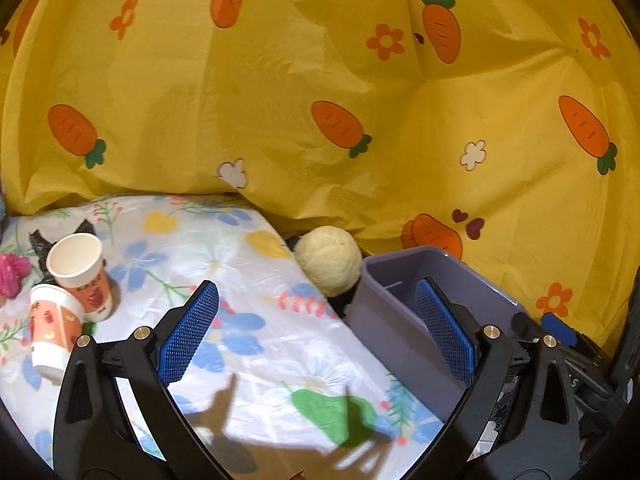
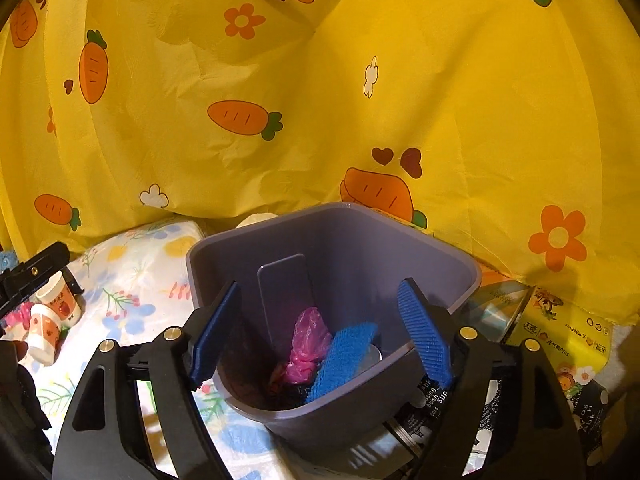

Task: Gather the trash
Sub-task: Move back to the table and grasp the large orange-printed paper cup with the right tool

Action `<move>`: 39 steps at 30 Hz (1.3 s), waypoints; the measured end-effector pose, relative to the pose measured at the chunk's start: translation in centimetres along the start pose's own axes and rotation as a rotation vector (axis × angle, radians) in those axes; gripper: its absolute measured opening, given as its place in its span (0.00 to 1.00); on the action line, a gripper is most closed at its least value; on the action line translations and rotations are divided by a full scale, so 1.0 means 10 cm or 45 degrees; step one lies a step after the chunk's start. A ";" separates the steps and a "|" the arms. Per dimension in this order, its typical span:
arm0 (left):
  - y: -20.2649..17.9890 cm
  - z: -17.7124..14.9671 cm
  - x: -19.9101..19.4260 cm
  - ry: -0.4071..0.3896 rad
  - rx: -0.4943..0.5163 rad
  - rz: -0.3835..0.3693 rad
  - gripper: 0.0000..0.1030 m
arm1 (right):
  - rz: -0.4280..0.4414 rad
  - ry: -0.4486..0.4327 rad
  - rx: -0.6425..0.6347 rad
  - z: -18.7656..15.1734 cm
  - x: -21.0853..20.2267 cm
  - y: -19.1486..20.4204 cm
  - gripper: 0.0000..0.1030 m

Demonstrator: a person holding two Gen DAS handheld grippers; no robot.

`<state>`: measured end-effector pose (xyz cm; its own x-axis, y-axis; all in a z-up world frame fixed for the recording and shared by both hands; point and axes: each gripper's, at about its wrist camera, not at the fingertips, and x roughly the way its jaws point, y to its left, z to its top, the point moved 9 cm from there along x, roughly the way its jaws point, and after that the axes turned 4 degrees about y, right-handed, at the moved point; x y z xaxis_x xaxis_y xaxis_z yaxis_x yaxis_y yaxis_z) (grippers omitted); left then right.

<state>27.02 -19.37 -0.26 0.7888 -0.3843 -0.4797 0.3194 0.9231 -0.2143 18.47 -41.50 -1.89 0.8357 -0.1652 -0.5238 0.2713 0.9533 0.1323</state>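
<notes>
Where the left gripper looks forward over a floral sheet, its jaws stand wide apart with nothing between the blue pads, only the printed cloth below; just beyond its right finger sits the grey bin, and against the bin's far left corner rests a cream fuzzy ball; to the left, well apart from the bin, two paper cups lie touching each other, one tipped with its mouth showing, with a pink tuft beside them at the picture's edge. The right gripper hovers at the bin's near rim, jaws open and empty, the pads not pressing on anything; inside the bin lie a crumpled pink bag and a blue mesh piece, touching; printed packets lie right of the bin; behind everything hangs a yellow carrot-print cloth.
</notes>
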 end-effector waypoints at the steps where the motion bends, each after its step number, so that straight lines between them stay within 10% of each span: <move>1: 0.11 -0.01 -0.05 -0.001 -0.010 0.042 0.94 | 0.007 -0.014 0.000 0.01 -0.03 0.04 0.78; 26: 2.64 -0.67 -1.51 -0.010 -0.305 0.765 0.94 | 0.517 0.103 -0.356 -0.53 -0.31 2.57 0.82; 39: 3.29 -0.92 -2.03 -0.033 -0.423 0.891 0.94 | 0.629 0.332 -0.586 -1.04 -0.02 3.85 0.82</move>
<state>16.68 18.65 -5.43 0.7623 0.2911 -0.5781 -0.4291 0.8960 -0.1147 23.78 -2.12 -5.41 0.6522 0.3232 -0.6857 -0.3850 0.9204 0.0677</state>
